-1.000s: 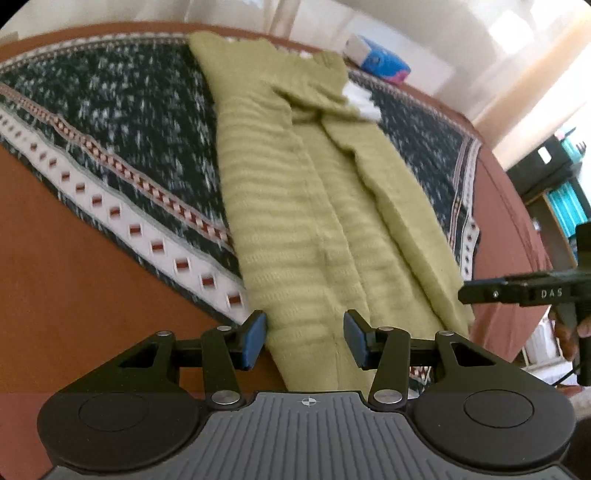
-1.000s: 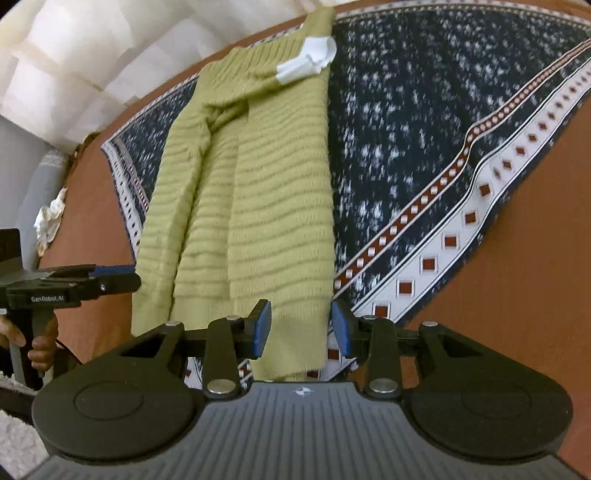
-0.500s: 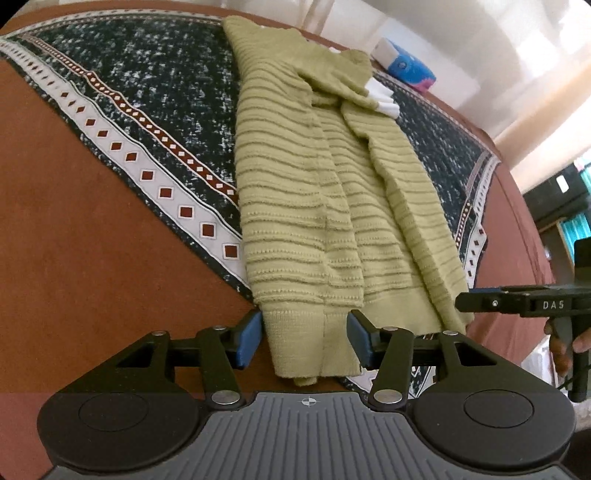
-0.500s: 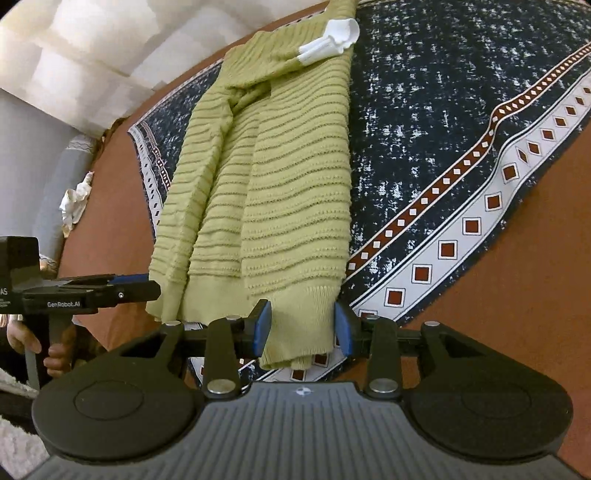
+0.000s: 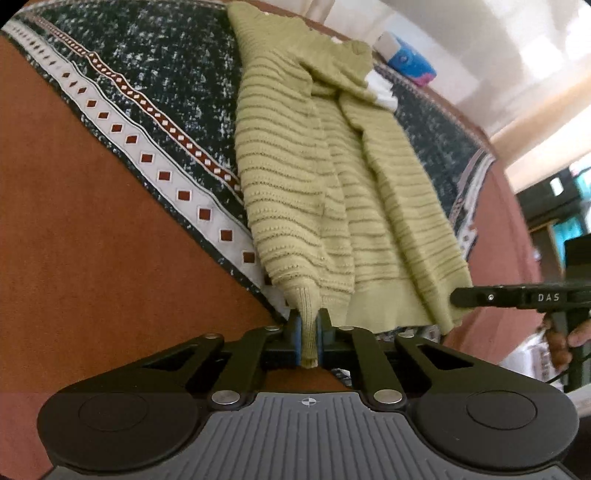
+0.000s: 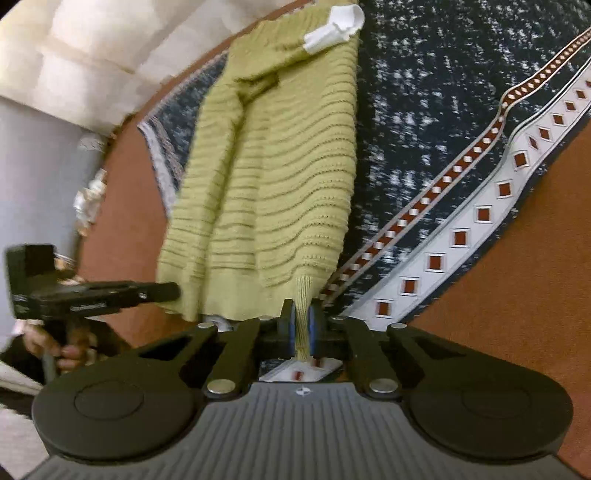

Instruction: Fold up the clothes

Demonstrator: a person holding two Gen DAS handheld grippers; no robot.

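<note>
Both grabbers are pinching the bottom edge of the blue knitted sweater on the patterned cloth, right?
Not quite: the knitted sweater is yellow-green, not blue. Both wrist views show it. The left gripper and the right gripper do each pinch its ribbed bottom edge, on the patterned cloth.

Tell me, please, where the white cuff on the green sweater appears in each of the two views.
Left wrist view: the white cuff is upper right of centre, at the sweater's far end.
Right wrist view: the cuff is at the top edge, right of centre.
Shared landmark: the cloth's diamond border.

Ribbed matt knit sweater (image 5: pixel 332 192) on a woven patterned cloth (image 5: pixel 155 74); matt black plastic tool (image 5: pixel 309 336)
</note>
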